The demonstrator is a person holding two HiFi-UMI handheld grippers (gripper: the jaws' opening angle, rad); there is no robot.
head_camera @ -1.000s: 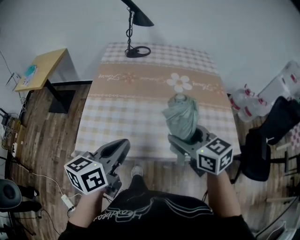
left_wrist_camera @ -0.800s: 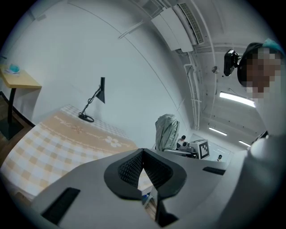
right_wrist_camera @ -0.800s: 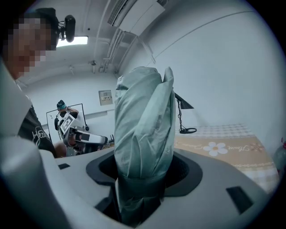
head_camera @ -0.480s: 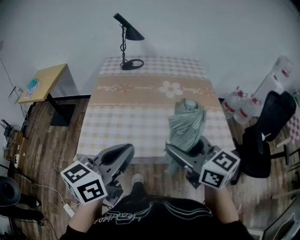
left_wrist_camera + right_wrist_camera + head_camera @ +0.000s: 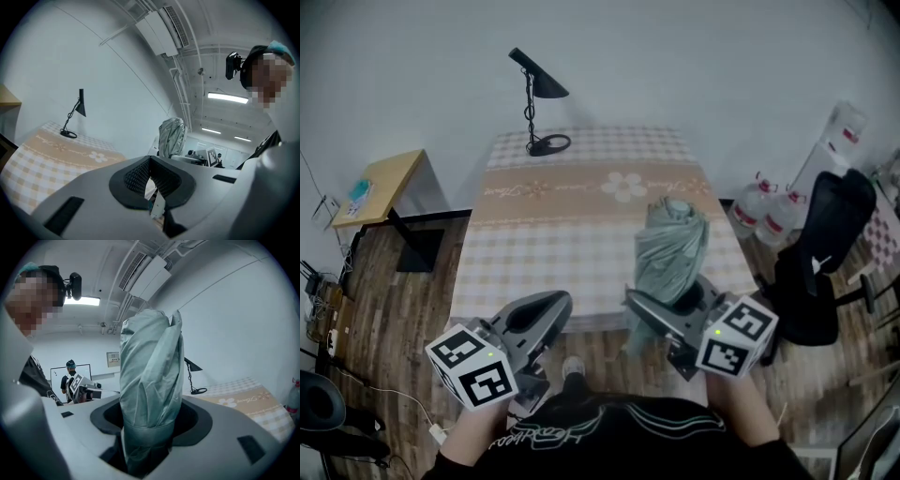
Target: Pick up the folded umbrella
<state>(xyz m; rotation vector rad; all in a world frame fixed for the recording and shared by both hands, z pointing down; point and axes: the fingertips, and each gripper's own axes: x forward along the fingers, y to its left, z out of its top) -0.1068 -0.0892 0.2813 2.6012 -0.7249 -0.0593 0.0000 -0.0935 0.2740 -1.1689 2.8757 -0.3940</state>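
Now right gripper [image 5: 661, 314] clamps folded umbrella [image 5: 672, 248] low on bundle, umbrella clear of table [image 5: 544, 234], over its near right part. Left gripper [image 5: 539, 314] empty, jaws together, off table's near edge. Best: firm squeeze, smooth lift, no tilt.

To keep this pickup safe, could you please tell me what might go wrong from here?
1. The right gripper clamps the folded umbrella near its lower end, and most of its length stands above the fingers, so it could tip or pivot if swung.
2. The fingers press on loose, soft fabric, which may let the umbrella slide down.
3. The left gripper is shut and empty, off to the side, so nothing would catch a drop.
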